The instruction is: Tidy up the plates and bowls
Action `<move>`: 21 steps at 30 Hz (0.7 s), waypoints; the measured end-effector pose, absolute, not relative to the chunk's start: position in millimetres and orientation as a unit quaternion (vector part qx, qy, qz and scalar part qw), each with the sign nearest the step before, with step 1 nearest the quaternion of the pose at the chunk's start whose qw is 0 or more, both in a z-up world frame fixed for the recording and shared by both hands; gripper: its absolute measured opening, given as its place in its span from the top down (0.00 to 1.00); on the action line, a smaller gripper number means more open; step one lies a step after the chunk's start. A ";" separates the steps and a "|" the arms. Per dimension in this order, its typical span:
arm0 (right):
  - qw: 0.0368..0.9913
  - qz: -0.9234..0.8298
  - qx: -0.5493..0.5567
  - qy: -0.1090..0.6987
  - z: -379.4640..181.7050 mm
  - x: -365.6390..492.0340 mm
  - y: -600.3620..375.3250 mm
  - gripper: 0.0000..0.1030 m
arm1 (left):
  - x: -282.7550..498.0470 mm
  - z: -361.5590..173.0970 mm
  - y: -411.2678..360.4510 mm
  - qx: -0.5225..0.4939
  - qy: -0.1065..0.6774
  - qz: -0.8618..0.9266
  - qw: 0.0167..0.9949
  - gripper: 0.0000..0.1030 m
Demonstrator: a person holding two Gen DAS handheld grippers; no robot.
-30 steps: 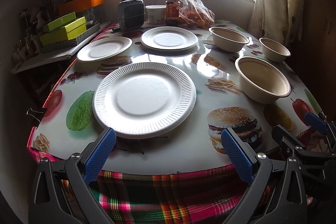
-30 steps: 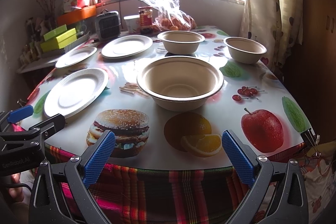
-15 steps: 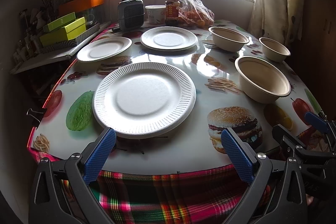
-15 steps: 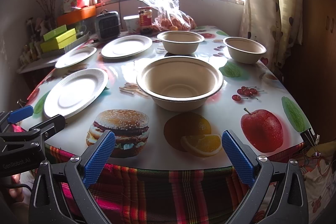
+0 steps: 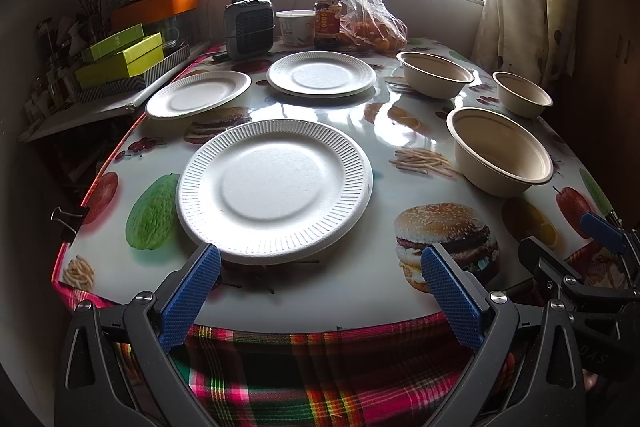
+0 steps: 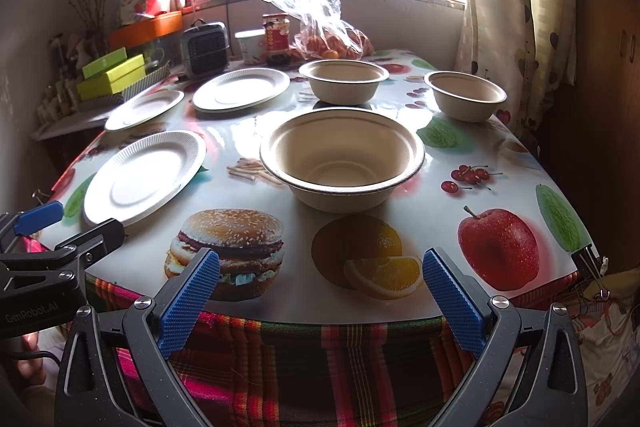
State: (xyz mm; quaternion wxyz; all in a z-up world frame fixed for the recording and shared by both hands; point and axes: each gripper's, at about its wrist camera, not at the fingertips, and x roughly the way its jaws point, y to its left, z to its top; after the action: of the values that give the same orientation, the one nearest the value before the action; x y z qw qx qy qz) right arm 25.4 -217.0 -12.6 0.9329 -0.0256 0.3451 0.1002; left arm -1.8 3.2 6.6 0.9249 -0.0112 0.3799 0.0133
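Both grippers, left point(image 5: 320, 283) and right point(image 6: 320, 285), hang spread and empty, squared toward plate point(image 5: 274, 189) and bowl point(image 6: 342, 159) at twelve o'clock, ready for stacking.

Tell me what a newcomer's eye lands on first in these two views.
The big white ribbed paper plate sits nearest the open left gripper, and the large beige paper bowl sits right ahead of the open right gripper. Both stand on a glossy tablecloth printed with burgers and fruit. Farther back lie two more white plates and two smaller beige bowls, before a bright window.
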 end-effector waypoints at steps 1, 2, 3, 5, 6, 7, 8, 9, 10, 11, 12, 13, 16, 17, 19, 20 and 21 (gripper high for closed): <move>0.933 0.100 -0.026 0.345 -13.1 25.4 -217.4 0.00 | -1.8 6.7 3.3 -0.011 0.380 0.013 0.925 0.02; 0.933 0.100 -0.026 0.345 -13.0 25.4 -217.3 0.00 | -1.8 6.5 3.2 -0.011 0.380 0.013 0.925 0.02; 0.933 0.101 -0.026 0.345 -13.1 25.4 -217.2 0.00 | -1.6 6.5 3.2 -0.011 0.380 0.013 0.925 0.02; 0.933 0.103 -0.027 0.345 -11.4 26.0 -216.5 0.00 | -1.6 6.7 3.4 -0.011 0.380 0.013 0.925 0.02; 0.933 0.103 -0.027 0.344 -10.2 26.5 -216.6 0.00 | -1.2 7.2 3.8 -0.011 0.379 0.013 0.925 0.02; 0.933 0.104 -0.027 0.343 -8.8 27.1 -216.5 0.00 | -0.8 8.0 4.5 -0.011 0.378 0.014 0.926 0.02; 0.933 0.105 -0.027 0.342 -7.1 28.0 -216.4 0.00 | -0.5 9.3 4.9 -0.010 0.377 0.015 0.926 0.02; 0.934 0.106 -0.027 0.341 -5.4 29.1 -216.3 0.00 | 0.1 10.4 5.7 -0.009 0.376 0.015 0.927 0.02; 0.934 0.107 -0.027 0.339 -3.5 30.0 -216.0 0.00 | 0.5 11.7 6.7 -0.008 0.374 0.017 0.927 0.02; 0.935 0.109 -0.028 0.337 -1.3 31.1 -214.9 0.00 | 1.3 13.2 7.9 -0.008 0.372 0.018 0.928 0.02; 0.935 0.110 -0.030 0.335 -0.3 32.0 -213.1 0.00 | 2.1 14.7 9.1 -0.007 0.371 0.020 0.929 0.02; 0.936 0.113 -0.032 0.333 1.8 33.0 -211.2 0.00 | 2.6 15.9 10.3 -0.007 0.368 0.021 0.929 0.02; 0.937 0.119 -0.039 0.326 6.5 36.0 -204.5 0.00 | 6.1 19.5 14.9 -0.006 0.364 0.024 0.931 0.02; 0.937 0.120 -0.041 0.325 8.0 37.3 -202.3 0.00 | 7.5 20.0 17.1 -0.006 0.364 0.024 0.931 0.02; 0.937 0.124 -0.042 0.323 12.2 43.2 -197.9 0.00 | 12.0 22.4 21.4 -0.007 0.364 0.026 0.931 0.02; 0.937 0.127 -0.043 0.322 15.2 47.1 -195.3 0.00 | 14.1 23.9 24.2 -0.008 0.364 0.027 0.931 0.02; 0.937 0.130 -0.043 0.320 18.6 50.7 -192.1 0.00 | 17.0 25.8 27.6 -0.010 0.363 0.027 0.931 0.02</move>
State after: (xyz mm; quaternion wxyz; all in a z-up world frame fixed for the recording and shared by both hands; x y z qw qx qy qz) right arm 50.7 -192.1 18.6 0.9373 -0.0435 0.3203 0.1302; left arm 17.0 27.6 25.8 0.9313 -0.0100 0.3631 0.0272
